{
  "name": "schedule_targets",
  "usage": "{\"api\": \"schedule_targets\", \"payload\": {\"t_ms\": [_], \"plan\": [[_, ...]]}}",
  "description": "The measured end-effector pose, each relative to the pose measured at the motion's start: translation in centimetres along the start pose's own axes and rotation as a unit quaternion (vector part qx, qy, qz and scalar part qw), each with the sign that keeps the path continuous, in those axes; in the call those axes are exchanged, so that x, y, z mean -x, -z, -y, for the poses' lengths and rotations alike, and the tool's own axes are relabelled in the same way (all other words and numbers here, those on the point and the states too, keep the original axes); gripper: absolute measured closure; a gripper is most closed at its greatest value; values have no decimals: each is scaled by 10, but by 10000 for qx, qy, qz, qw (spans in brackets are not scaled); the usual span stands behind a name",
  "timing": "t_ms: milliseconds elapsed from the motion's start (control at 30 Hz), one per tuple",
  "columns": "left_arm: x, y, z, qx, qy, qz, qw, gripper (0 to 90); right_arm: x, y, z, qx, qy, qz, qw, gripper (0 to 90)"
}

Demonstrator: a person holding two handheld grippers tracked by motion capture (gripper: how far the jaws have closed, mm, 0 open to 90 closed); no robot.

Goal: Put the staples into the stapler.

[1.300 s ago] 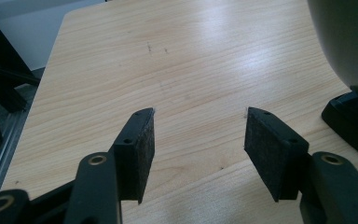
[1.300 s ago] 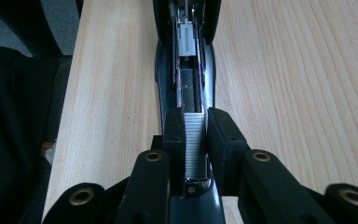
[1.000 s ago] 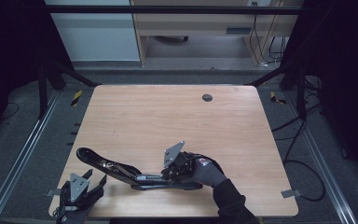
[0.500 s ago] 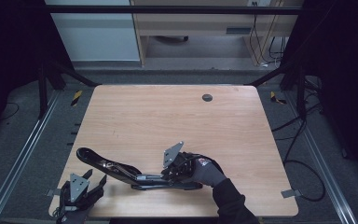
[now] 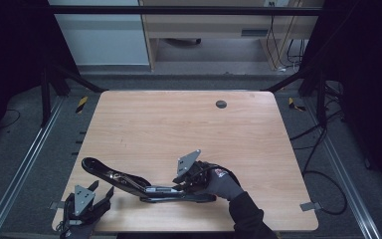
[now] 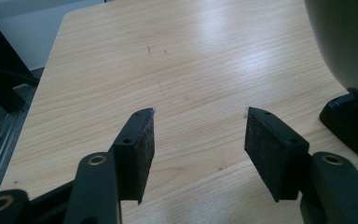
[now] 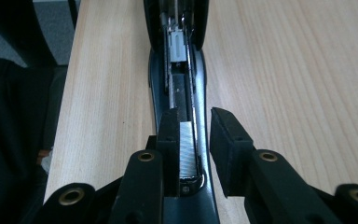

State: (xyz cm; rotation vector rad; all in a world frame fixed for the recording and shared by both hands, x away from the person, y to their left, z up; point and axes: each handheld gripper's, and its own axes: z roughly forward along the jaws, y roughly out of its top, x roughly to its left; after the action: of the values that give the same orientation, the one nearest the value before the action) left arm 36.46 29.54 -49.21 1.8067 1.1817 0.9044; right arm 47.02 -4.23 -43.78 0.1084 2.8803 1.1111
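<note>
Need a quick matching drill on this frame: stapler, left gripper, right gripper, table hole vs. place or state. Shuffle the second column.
1. stapler
2. left gripper
3. right gripper
4. table hole

A. far side of the table
B. near left corner, jaws open on bare wood
C. lies opened up near the front edge, staple strip in its channel
D. jaws astride the staple channel, just been opening

Pairs: 1-C, 2-B, 3-D, 4-A

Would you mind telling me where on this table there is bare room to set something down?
The table's whole far half is bare, apart from a small dark disc near the far edge, and so is its right side. The near left is crowded: the opened stapler, the right gripper and the left gripper.
</note>
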Motion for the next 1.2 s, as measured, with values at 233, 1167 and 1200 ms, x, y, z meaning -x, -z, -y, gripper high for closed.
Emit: {"api": "schedule_targets", "payload": {"t_ms": [233, 1167, 1200], "plan": [[-1, 1, 0, 37, 36, 14, 10000, 419, 1, 10, 2, 322, -305, 298, 9986, 748], [-5, 8, -1, 261, 154, 222, 9993, 411, -1, 52, 61, 901, -1748, 2215, 9551, 734], [-6, 8, -1, 280, 174, 224, 9992, 411, -2, 53, 63, 864, -1751, 2266, 9542, 735]]}}
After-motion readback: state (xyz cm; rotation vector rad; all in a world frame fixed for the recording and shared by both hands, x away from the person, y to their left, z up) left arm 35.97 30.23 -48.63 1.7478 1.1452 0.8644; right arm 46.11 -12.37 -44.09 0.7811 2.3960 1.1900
